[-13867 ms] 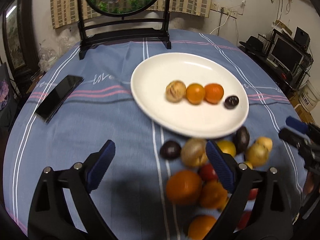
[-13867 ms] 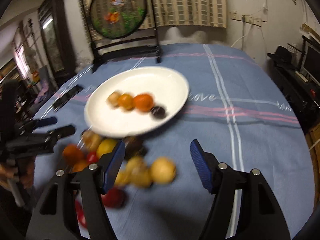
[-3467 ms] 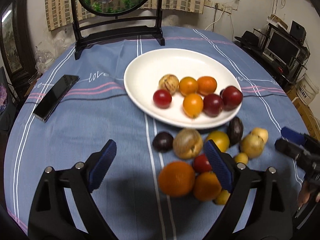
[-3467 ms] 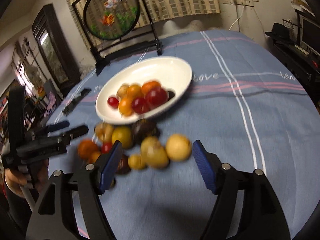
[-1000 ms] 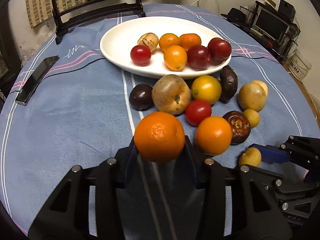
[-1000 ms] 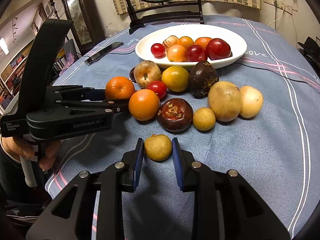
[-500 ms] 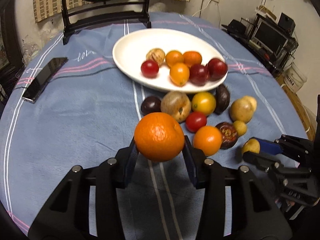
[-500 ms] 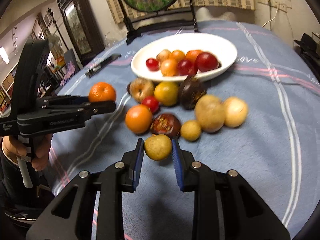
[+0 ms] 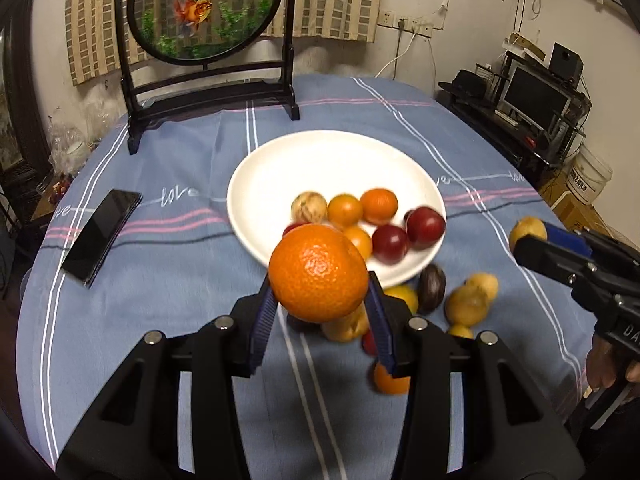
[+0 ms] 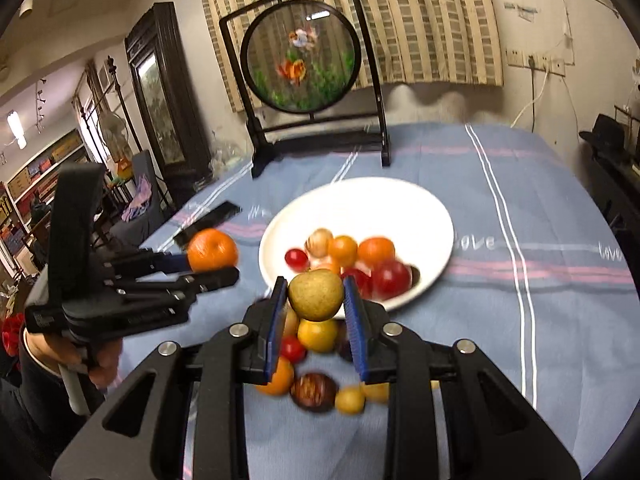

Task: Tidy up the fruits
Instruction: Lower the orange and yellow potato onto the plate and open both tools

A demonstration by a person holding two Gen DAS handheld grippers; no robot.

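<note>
While the left gripper is clamping a large orange between its blue pads, the left wrist view is showing that fruit hanging clear above the blue striped tablecloth, in front of the near rim of the white plate. The plate is carrying a tan fruit, several small oranges and a few dark red plums, blurred in this view. More loose fruit, yellow, dark and orange, is lying on the cloth just below and right of the plate. A black phone is resting on the cloth to the left, well apart from the plate, and a round goldfish screen on a black stand is standing at the far edge of the table. At the right edge the right gripper is holding a small yellow fruit at its tip.

In the right wrist view, the right gripper is pinching a small yellowish-green fruit between nearly closed pads, raised over the loose pile and just before the plate. To the left, a person's hand is gripping the handle of the left gripper, which is carrying the orange in the air beside the plate's left rim.
</note>
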